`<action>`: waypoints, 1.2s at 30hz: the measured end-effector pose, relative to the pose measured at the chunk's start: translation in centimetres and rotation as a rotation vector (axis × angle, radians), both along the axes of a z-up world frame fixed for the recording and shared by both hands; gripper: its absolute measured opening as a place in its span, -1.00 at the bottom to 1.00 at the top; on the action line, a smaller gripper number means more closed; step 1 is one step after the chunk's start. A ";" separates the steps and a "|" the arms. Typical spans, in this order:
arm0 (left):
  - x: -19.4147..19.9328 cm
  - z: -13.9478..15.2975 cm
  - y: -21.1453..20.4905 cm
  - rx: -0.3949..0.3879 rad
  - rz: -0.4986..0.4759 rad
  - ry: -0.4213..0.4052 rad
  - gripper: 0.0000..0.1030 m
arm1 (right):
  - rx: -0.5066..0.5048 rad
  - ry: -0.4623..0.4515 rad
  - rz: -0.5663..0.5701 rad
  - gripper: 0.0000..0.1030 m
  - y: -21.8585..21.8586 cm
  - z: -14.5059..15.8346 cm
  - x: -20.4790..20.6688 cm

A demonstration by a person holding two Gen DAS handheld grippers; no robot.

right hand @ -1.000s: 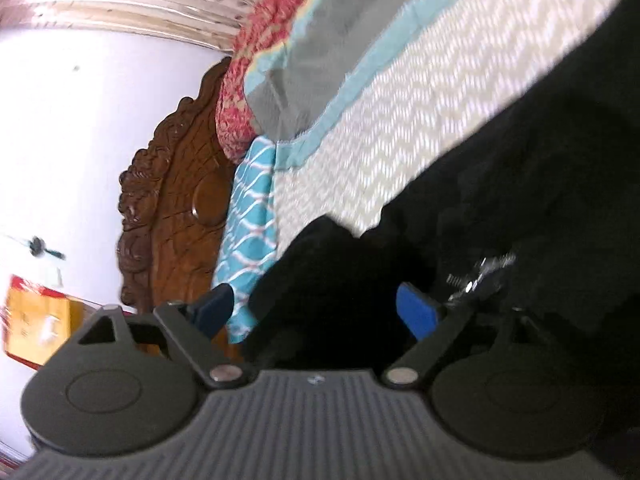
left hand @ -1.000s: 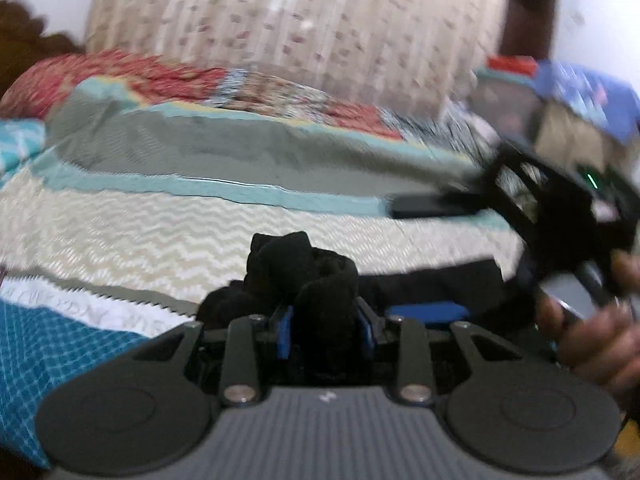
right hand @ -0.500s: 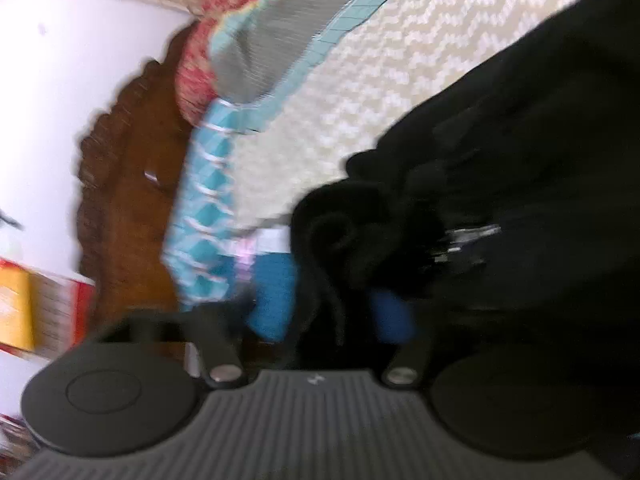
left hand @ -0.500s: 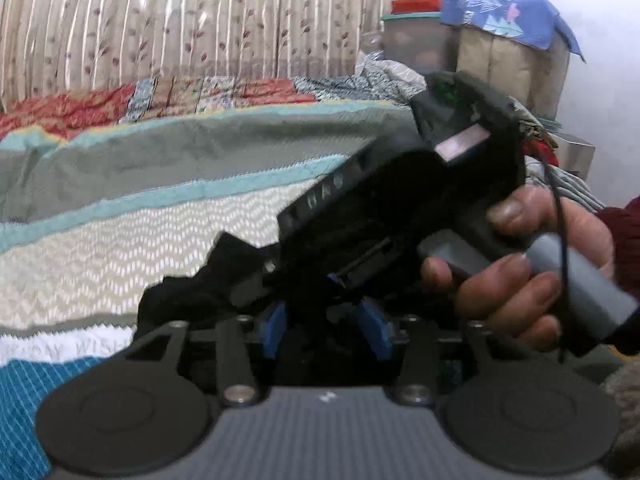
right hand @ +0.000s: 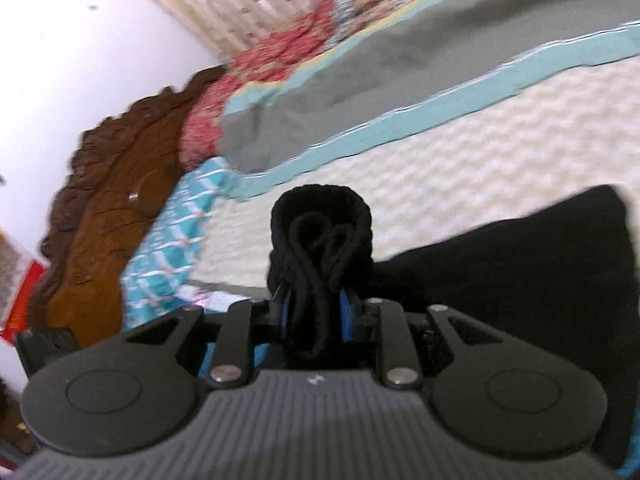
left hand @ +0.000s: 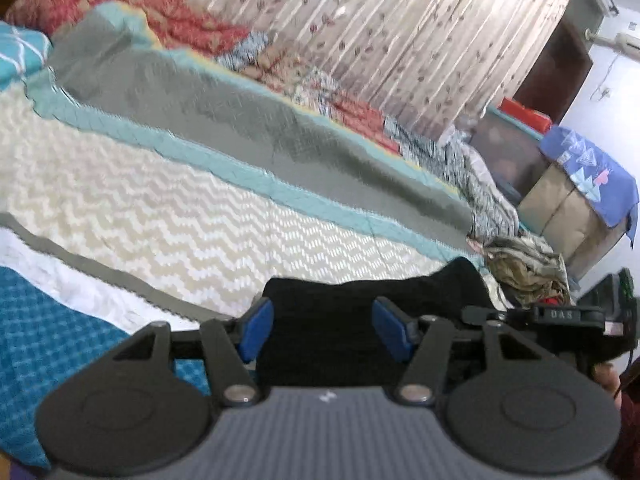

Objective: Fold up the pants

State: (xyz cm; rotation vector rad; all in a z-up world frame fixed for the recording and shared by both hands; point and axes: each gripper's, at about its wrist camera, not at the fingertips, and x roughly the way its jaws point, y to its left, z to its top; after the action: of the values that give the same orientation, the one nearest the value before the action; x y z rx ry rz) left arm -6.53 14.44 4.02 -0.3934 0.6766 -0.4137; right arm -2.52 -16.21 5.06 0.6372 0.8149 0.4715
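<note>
Black knit fabric dominates both views: the soft black cloth pants (left hand: pixel 360 320) lie on the striped quilted bedspread (left hand: pixel 160 200), near its front edge. In the left wrist view the left gripper (left hand: pixel 326 330) has its blue-padded fingers (left hand: pixel 256 330) spread wide, one pad on each side of the flat, smooth pants panel, gripping nothing. Past the pants' far edge the bedspread runs in bands of cream zigzag stitching, teal, and dull grey, with a deep blue diamond-textured patch at the near left. That cream band offers broad, flat room beyond the pants. A rumpled heap of mixed patterned cloth (left hand: pixel 520 264) sits just past the pants' right corner, and a blue-draped cardboard box (left hand: pixel 572 196) stands beyond it, crowding the right side. A pleated floral curtain (left hand: pixel 380 28) hangs behind the bed.

In the right wrist view the right gripper (right hand: pixel 316 316) is pressed together on a thick bunched roll of the pants (right hand: pixel 320 236), ribbed and rope-like in its folds, which sticks up above the fingertips; dark cords hang down between the pads. The rest of the pants spreads as a flat dark sheet to the right, its upper edge straight against the cream band. A carved brown wooden headboard (right hand: pixel 116 196) with scalloped edges bounds the bed on the left, and a teal-and-white checked pillow (right hand: pixel 172 232) lies against it.
</note>
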 end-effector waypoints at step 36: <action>1.6 -4.9 -14.5 0.565 -0.115 0.164 0.20 | -0.429 0.025 -0.226 -0.31 -2.6 -6.3 -5.1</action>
State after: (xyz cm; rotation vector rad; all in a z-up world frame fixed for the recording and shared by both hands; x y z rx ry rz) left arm -4.96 -0.11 -0.85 0.1500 0.9433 -0.2839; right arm -7.58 -18.76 -1.24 0.3306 0.8246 0.0759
